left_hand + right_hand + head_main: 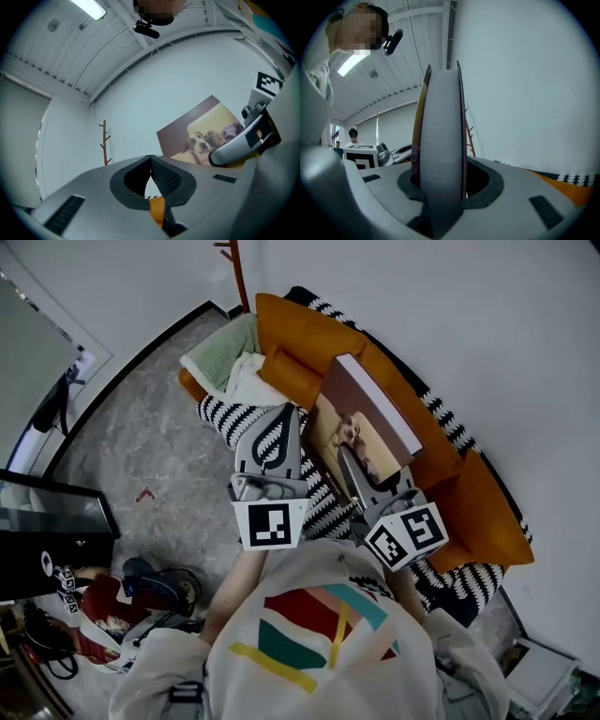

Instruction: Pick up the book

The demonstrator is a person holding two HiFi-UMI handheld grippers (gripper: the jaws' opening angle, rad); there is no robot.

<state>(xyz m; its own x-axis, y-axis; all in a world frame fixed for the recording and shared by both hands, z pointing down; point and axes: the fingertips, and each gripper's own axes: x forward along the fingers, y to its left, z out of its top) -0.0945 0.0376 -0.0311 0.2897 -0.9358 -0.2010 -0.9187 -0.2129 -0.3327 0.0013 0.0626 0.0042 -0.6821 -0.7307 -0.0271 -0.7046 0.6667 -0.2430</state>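
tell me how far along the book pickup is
Done: the book looks lifted clear of the orange sofa; the left gripper view shows its cover against the wall. In hand: the right gripper is clamped on the book's edge, with the pages between its jaws. The left gripper is shut and empty beside it. Left: apparently nothing beyond keeping hold.
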